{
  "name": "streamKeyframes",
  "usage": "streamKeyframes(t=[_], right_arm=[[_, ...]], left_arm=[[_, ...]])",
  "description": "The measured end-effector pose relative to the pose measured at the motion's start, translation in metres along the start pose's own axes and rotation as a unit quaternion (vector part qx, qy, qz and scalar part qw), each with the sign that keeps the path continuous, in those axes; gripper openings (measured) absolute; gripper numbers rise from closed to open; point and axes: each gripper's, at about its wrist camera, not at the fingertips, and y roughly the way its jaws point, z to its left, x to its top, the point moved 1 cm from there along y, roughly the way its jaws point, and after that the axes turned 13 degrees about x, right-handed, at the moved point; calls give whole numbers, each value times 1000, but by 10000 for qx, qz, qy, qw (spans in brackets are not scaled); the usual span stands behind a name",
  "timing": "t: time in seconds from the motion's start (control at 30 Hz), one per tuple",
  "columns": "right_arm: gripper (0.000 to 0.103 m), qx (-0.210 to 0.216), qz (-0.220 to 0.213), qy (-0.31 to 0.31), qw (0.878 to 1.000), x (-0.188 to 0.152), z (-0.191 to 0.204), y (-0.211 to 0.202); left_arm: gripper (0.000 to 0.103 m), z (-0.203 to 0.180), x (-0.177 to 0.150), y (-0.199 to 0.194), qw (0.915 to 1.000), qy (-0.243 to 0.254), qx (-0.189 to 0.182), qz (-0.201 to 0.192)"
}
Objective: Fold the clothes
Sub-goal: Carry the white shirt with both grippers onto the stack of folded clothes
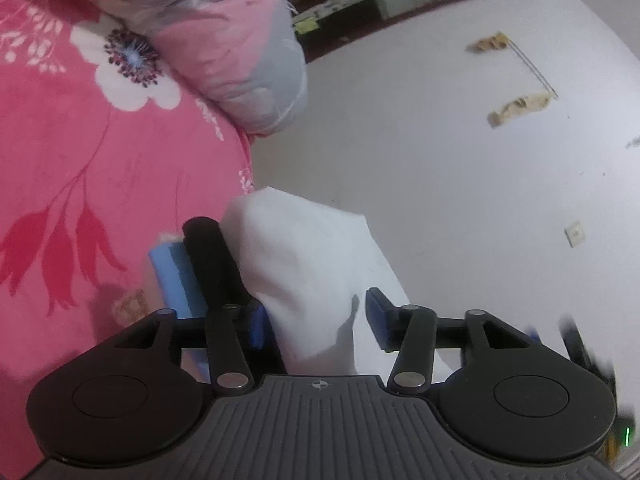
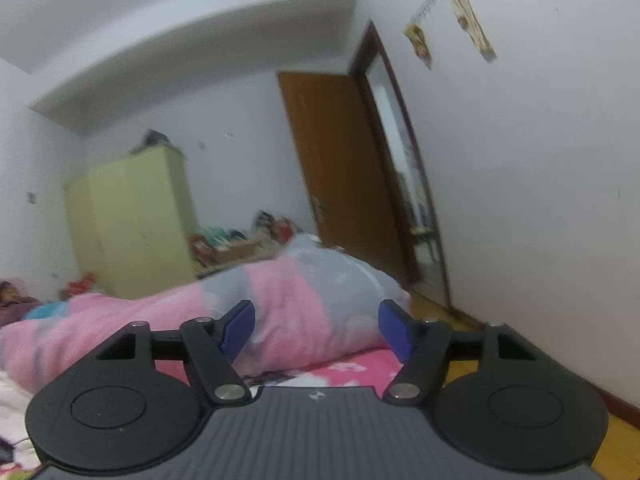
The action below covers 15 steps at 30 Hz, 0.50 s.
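A white garment [image 1: 304, 264] hangs bunched between the jaws of my left gripper [image 1: 316, 308], above the pink floral bed sheet [image 1: 80, 168]. The jaws stand apart; the right pad [image 1: 378, 316] shows a shadowed gap to the cloth, so nothing is pinched. A black bar with a light blue strip [image 1: 176, 280] lies beside the left finger; I cannot tell what it is. My right gripper [image 2: 316, 312] is open and empty. It points level over the bed at a rolled pink and grey quilt [image 2: 312, 292].
The quilt [image 1: 224, 40] also lies at the top of the left wrist view. A brown door [image 2: 340, 184] stands open beside the white wall [image 2: 520, 200]. A yellow-green wardrobe [image 2: 132, 220] is at the back left. Wooden floor [image 2: 460, 368] runs along the bed's right side.
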Motion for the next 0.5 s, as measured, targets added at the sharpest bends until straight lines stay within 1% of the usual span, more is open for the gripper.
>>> streamKeyframes(t=[0.1,0.13,0.17,0.2,0.23,0.27,0.3,0.33,0.43,0.5], right_arm=[[71,30,-102,-50,9999,-27,17,-44],[70,13,-112,8,9999,-37,20,-57],[68,-33,-109,142,9998,-48,22,-67],[66,-75,-114,336,9993,-58,20,-76],[64,-77,-137,589,9981,-67,17,-85],[58,-86,-157,817,9965,-76,14,-93],[56,-112,-170,982,9950,-82,11,-101],[55,-137,-183,1146,9931,-89,7,-108],[53,-263,-197,1438,9891,-102,-6,-121],[53,-359,-185,1610,9861,-107,-18,-124]], left_arm=[[52,4,5,6,9998,-170,52,-42],[52,6,6,8,9997,-247,53,-56],[52,7,8,10,9995,-300,68,-89],[50,7,9,11,9994,-316,81,-137],[40,7,10,12,9993,-279,135,-192],[34,6,12,12,9992,-231,200,-248],[25,3,13,12,9991,-149,245,-305],[20,1,14,12,9990,-102,243,-353],[16,-6,16,11,9984,-9,142,-554],[16,-5,14,16,9977,52,269,-616]])
